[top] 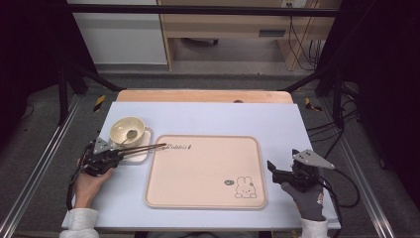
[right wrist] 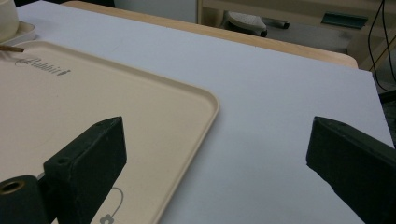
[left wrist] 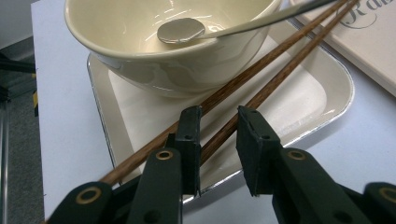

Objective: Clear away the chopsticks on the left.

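Left of the tray (top: 205,171), the chopsticks (left wrist: 261,77) lie across the dish (left wrist: 327,100) beside the bowl (left wrist: 140,42), their long axis pointing toward the tray, with the left gripper (left wrist: 217,126) partly closed around one stick, while the right gripper (right wrist: 215,140) waits wide open.

White sleeves (top: 79,218); grey glove (top: 309,202) on right hand.

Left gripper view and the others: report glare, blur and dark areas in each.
Left gripper view: bright glare streaks inside the glossy cream ceramic bowl and on the metal spoon; the left hand-held gripper nearest the lens looks slightly soft. Right gripper view: even light, right hand-held gripper blurred. High view: the white table mat is well lit, the surroundings fall into deep shadow.
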Demonstrator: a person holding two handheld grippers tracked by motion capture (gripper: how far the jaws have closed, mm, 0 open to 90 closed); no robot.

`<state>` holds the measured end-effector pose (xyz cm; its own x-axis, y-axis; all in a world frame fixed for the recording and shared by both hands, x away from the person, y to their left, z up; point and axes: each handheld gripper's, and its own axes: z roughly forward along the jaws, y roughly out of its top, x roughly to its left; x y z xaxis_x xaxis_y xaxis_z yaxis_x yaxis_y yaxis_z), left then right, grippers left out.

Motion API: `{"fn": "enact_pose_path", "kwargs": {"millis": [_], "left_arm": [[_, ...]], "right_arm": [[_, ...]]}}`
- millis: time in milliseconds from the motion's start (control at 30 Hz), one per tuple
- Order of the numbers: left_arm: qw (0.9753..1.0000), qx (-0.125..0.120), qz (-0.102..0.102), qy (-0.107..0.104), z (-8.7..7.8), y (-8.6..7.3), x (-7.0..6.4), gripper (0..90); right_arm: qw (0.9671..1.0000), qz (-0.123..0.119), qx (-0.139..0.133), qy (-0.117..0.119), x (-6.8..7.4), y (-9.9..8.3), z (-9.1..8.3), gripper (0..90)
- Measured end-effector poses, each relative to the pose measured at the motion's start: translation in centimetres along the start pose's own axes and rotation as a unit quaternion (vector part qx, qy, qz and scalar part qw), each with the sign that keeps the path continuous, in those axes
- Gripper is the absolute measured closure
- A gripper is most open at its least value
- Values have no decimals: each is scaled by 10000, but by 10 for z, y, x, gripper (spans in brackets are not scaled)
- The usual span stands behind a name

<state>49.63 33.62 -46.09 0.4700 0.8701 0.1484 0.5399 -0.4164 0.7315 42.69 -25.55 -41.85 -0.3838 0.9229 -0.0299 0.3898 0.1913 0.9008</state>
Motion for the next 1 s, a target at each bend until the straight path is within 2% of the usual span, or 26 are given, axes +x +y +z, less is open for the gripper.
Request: {"fn": "enact_pose_path", "kwargs": {"millis": [267, 533, 800, 1000], "left_arm": [[10000, 57, 56, -16, -1, 2, -5, 777], [9999, 93, -48, -67, -2, 2, -6, 783], [9990, -59, -281, -345, 1, 4, -4, 714], [9986, -14, -314, -426, 8, 4, -5, 748]], "right_arm": [[10000, -13, 23, -10, 1, 0, 1, 50], [10000, -45, 49, -26, 1, -1, 1, 50], [10000, -25, 41, -26, 1, 0, 1, 50], [10000, -25, 44, -9, 1, -1, 1, 47]]}}
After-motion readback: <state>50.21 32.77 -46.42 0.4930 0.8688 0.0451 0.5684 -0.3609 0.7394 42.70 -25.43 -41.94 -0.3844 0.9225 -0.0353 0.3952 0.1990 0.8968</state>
